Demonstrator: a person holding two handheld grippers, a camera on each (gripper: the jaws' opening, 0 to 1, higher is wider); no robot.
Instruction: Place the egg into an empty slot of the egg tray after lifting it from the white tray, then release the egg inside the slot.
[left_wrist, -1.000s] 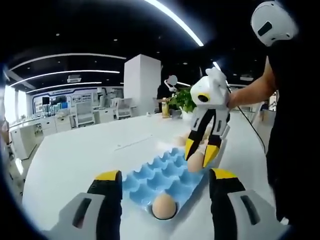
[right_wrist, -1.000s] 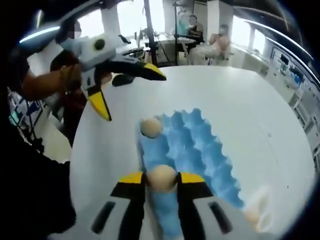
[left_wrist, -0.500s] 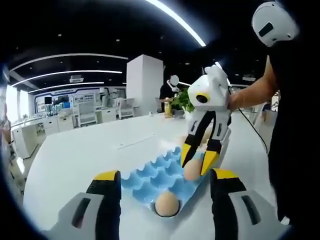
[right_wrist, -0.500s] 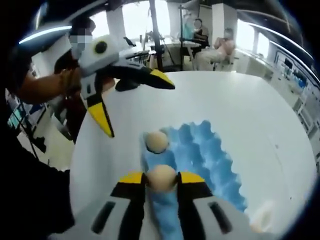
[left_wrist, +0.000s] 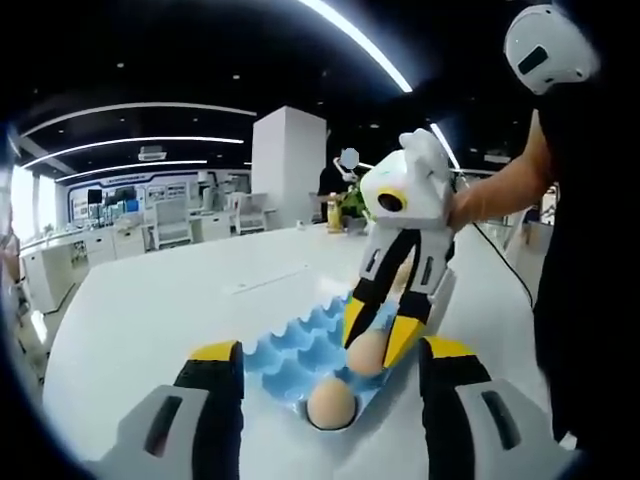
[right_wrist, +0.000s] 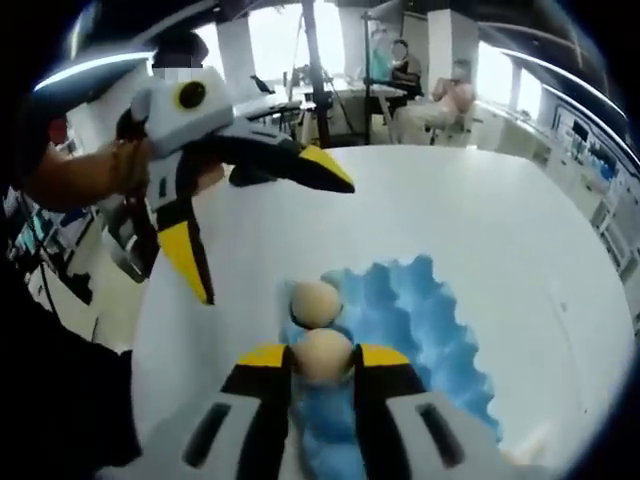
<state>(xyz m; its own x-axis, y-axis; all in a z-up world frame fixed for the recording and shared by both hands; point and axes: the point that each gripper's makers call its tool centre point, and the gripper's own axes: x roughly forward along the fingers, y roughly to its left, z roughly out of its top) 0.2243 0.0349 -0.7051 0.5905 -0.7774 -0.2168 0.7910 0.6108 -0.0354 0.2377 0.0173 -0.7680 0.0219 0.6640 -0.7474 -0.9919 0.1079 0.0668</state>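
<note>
The egg (right_wrist: 322, 355) sat pinched in the right claw (right_wrist: 322, 362), low over the blue egg tray (right_wrist: 420, 330) on the white tabletop (right_wrist: 480, 220). A second egg (right_wrist: 315, 302) lay in a slot just beyond it at 12 o'clock. The left gripper view showed the right claw from outside — jaws closed on the egg (left_wrist: 366, 350). The left claw (left_wrist: 330, 372) stood wide open, holding nothing. No writing was legible.

The right gripper (right_wrist: 322, 362) points steeply downward, its yellow-tipped jaws closed on an egg (right_wrist: 322, 355) pinched between the fingertips. The left gripper (left_wrist: 330, 362) hangs level with jaws spread wide apart, nothing between its fingers.
</note>
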